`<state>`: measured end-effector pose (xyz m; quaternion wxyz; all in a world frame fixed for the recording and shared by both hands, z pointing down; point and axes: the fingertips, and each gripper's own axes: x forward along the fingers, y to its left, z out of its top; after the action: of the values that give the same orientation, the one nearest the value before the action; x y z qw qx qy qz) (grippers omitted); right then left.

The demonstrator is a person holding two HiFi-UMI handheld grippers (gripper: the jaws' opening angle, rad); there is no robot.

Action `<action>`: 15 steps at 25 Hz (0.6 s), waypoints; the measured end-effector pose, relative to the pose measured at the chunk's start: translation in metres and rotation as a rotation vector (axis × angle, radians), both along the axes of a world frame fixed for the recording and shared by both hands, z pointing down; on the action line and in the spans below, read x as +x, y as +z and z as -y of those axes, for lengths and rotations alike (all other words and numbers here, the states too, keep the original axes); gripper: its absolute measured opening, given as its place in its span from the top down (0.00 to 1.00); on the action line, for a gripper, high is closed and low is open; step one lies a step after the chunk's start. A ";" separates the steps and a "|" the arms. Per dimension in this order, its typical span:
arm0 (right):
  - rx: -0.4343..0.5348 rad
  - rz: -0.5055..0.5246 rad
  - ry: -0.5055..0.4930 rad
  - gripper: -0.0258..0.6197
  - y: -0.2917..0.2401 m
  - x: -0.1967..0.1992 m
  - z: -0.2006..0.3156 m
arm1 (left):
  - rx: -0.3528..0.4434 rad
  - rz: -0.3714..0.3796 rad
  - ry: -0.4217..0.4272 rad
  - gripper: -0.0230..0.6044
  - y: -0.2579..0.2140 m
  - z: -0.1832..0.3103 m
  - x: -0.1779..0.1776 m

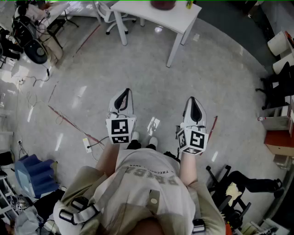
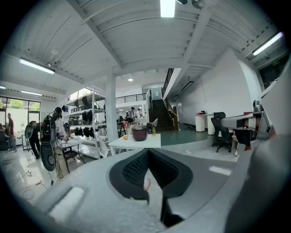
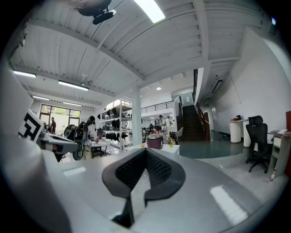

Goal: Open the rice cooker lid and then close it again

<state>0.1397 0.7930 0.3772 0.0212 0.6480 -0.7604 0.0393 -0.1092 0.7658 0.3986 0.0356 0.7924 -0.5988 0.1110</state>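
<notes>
The dark red rice cooker (image 2: 139, 133) stands with its lid down on a white table (image 2: 136, 144) some way ahead of me; it also shows as the rice cooker (image 3: 155, 141) in the right gripper view and at the top edge of the head view as the rice cooker (image 1: 163, 4). My left gripper (image 1: 123, 94) and right gripper (image 1: 193, 102) are held side by side over bare floor, well short of the table. Both are shut with nothing between their jaws. The left gripper (image 2: 148, 151) points slightly down; the right gripper (image 3: 145, 151) points level.
An orange (image 2: 125, 137) and a small yellow bottle (image 2: 153, 132) sit on the table beside the cooker. Cables (image 1: 59, 117) lie on the floor at left. A black office chair (image 2: 221, 132) and desks stand right. People (image 2: 57, 132) stand by shelves at left.
</notes>
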 end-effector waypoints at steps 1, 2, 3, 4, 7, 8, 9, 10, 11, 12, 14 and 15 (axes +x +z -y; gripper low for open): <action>0.002 0.001 0.001 0.96 -0.001 0.000 0.002 | 0.000 0.000 0.000 0.95 0.000 0.003 0.000; 0.003 0.001 0.001 0.96 -0.001 0.001 0.005 | 0.000 0.000 0.001 0.95 0.000 0.005 0.001; 0.005 0.001 0.001 0.96 -0.001 0.001 0.007 | 0.001 0.000 0.000 0.95 0.000 0.007 0.002; 0.006 0.001 -0.001 0.96 -0.001 0.002 0.008 | 0.001 0.001 -0.001 0.95 0.000 0.008 0.003; 0.011 -0.004 -0.010 0.96 -0.002 0.006 0.011 | 0.005 0.002 -0.007 0.95 0.000 0.010 0.008; 0.013 -0.006 -0.013 0.96 -0.002 0.007 0.012 | 0.006 0.002 -0.008 0.95 -0.001 0.011 0.009; 0.014 -0.007 -0.016 0.96 -0.003 0.008 0.014 | 0.007 0.003 -0.010 0.95 -0.001 0.012 0.010; 0.015 -0.009 -0.018 0.96 -0.004 0.008 0.016 | 0.007 0.003 -0.012 0.95 -0.001 0.014 0.010; 0.017 -0.012 -0.021 0.96 -0.004 0.009 0.018 | 0.006 0.003 -0.014 0.95 -0.001 0.015 0.011; 0.018 -0.014 -0.024 0.96 -0.005 0.010 0.019 | 0.006 0.004 -0.016 0.95 -0.001 0.017 0.013; 0.023 -0.018 -0.031 0.96 -0.006 0.012 0.022 | 0.007 0.005 -0.019 0.95 -0.001 0.018 0.017; 0.026 -0.020 -0.035 0.96 -0.006 0.013 0.023 | 0.007 0.005 -0.021 0.95 -0.001 0.019 0.019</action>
<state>0.1529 0.7701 0.3709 0.0210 0.6350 -0.7719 0.0228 -0.0901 0.7471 0.3977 0.0324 0.7859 -0.6076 0.1105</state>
